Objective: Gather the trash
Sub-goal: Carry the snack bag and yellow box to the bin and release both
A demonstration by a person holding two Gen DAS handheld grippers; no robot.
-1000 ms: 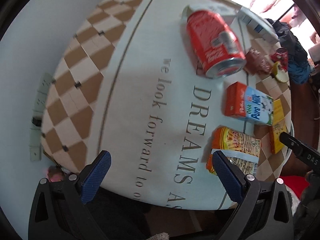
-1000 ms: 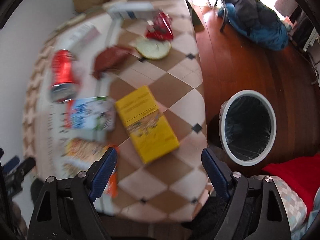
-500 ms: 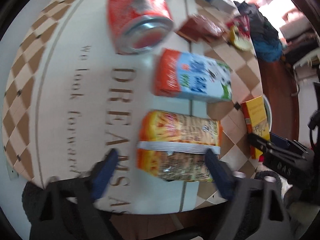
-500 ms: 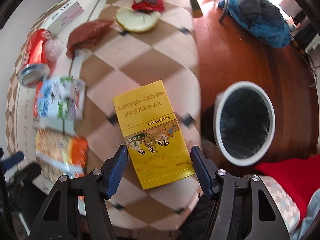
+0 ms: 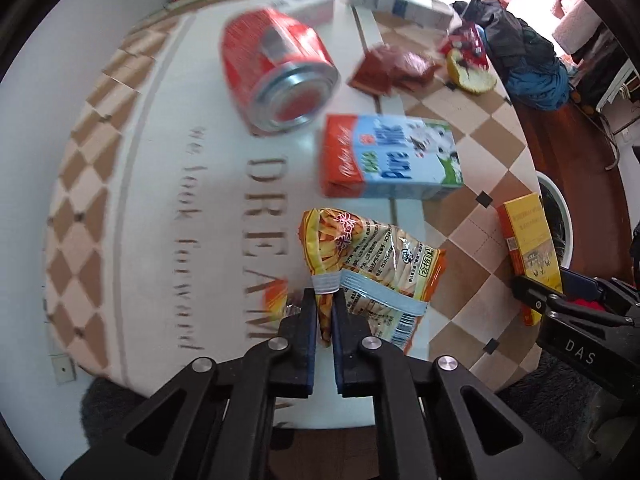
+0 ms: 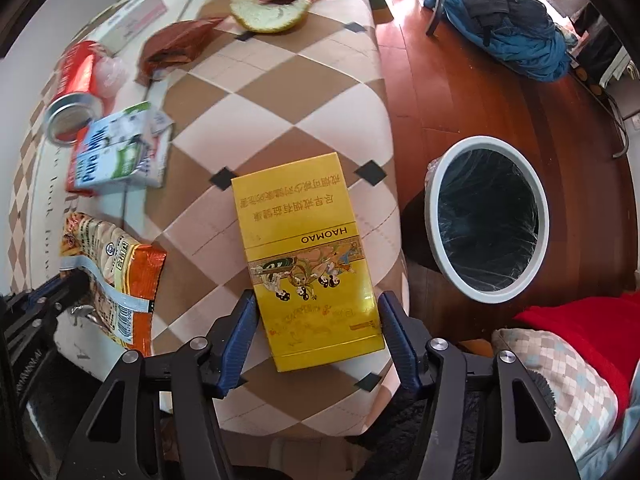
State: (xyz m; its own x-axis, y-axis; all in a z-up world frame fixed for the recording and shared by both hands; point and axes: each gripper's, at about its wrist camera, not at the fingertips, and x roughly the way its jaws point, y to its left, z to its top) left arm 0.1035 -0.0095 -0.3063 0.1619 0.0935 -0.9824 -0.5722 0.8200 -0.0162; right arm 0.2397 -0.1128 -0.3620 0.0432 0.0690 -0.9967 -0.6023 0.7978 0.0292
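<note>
Yellow box (image 6: pixel 308 256), red can (image 5: pixel 276 76), orange-and-yellow snack bag (image 5: pixel 372 264) on brown-and-cream checked tablecloth (image 6: pixel 276 92); white-rimmed bin (image 6: pixel 486 220).

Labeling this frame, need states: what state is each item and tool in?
left tool: shut on snack bag
right tool: open, straddling yellow box
snack bag: torn open, pinched at its edge
yellow box: closed, flat on table
soda can: on its side
milk carton: lying flat
trash bin: open, lined with a bag
</note>
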